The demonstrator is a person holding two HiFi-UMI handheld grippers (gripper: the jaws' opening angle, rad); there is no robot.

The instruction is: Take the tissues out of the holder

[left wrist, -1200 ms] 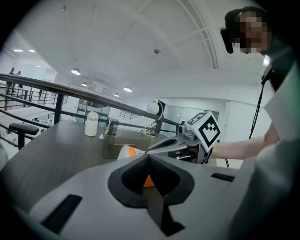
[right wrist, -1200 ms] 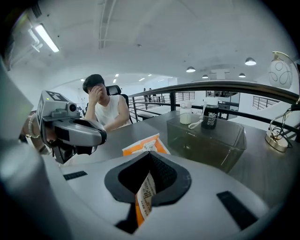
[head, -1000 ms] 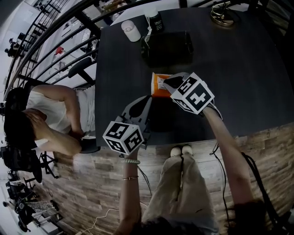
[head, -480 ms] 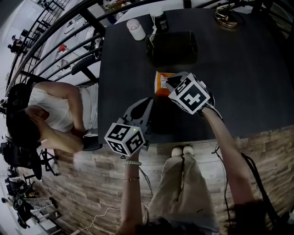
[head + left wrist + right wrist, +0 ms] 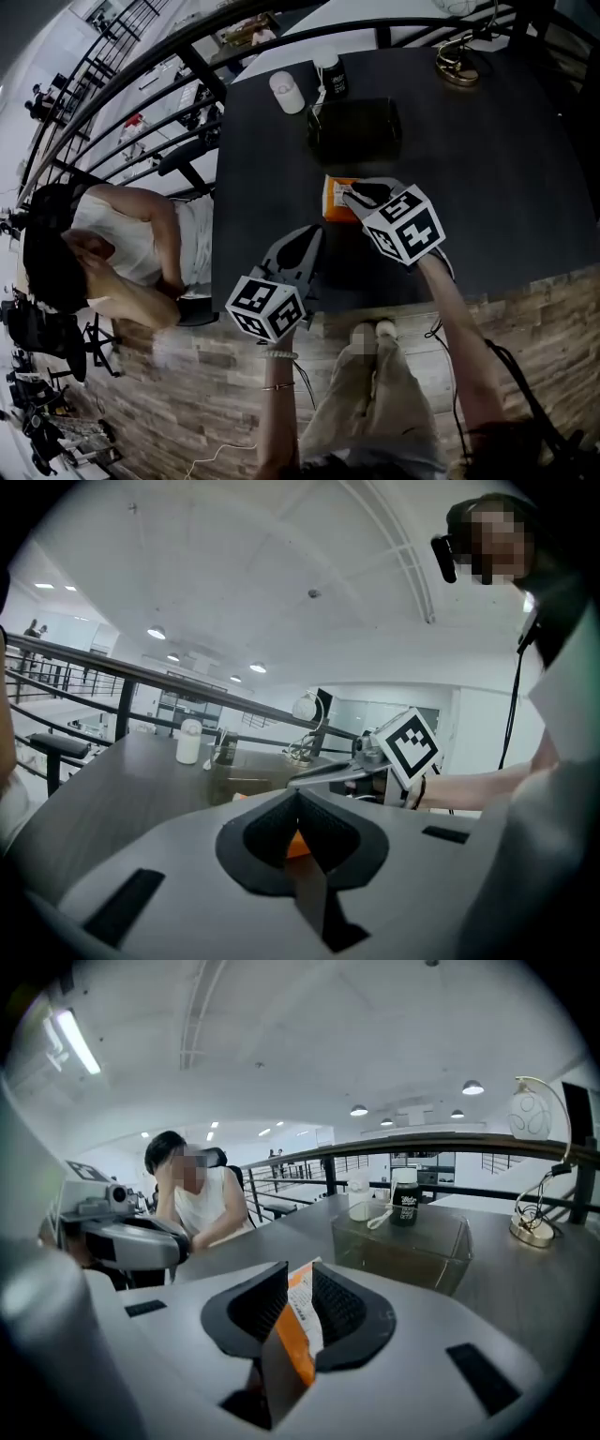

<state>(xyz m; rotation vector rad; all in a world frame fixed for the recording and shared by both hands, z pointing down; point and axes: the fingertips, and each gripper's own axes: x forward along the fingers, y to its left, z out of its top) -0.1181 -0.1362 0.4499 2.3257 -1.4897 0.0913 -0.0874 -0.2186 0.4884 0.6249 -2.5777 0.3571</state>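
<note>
The orange and white tissue pack (image 5: 334, 198) lies on the dark table (image 5: 506, 178), just in front of the clear holder (image 5: 354, 129). My right gripper (image 5: 354, 196) reaches over the pack's right edge. In the right gripper view the pack (image 5: 305, 1314) stands between the pads of the right gripper (image 5: 300, 1274). These jaws have just been opening and no longer press on it. The holder (image 5: 403, 1246) sits beyond. My left gripper (image 5: 307, 242) hovers at the table's near edge, left of the pack, jaws together and holding nothing, as the left gripper (image 5: 298, 797) shows in its own view.
Behind the holder stand a white cup (image 5: 288, 92) and a black bottle (image 5: 333, 75). A lamp with a gold base (image 5: 457, 67) is at the far right corner. A person (image 5: 112, 244) sits at the table's left side, below a railing (image 5: 141, 84).
The right gripper's jaws have parted around the tissue pack and the gripper has lifted slightly. The left gripper has kept its place.
</note>
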